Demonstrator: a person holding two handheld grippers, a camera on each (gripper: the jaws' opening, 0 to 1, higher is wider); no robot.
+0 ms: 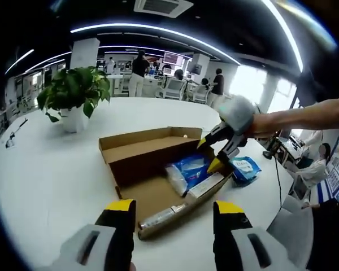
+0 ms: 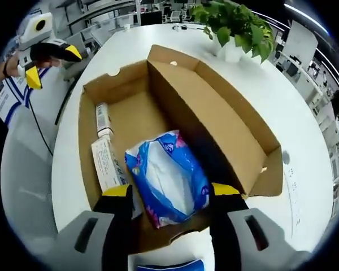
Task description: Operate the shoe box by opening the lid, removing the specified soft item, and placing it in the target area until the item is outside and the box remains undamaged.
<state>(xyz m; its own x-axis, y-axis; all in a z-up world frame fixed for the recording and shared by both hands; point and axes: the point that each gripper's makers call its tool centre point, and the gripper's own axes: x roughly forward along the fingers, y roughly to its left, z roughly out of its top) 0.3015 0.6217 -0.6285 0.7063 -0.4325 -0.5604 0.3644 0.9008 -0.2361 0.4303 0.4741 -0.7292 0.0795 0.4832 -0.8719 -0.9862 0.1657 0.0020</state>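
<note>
Currently the shoe box [image 2: 231,135] is sitting open on the table [image 2: 305,169]; the blue soft pack [image 2: 166,178] is lying inside, lengthwise between the right tongs [image 2: 172,195], gaping and empty. The left tongs [image 1: 170,210], also parted and empty, are hanging farther off.

Matt brown cardboard shoe box [image 2: 214,118] holds a glossy blue plastic soft pack [image 2: 166,178]; white table [image 2: 288,113] is smooth.

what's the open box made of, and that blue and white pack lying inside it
The open brown shoe box looks like plain corrugated cardboard: matte, unprinted, with creased folded flaps. The blue and white soft pack seems to be thin plastic film, glossy and wrinkled, catching highlights; what it holds can't be told. The right gripper hangs open over it.
</note>
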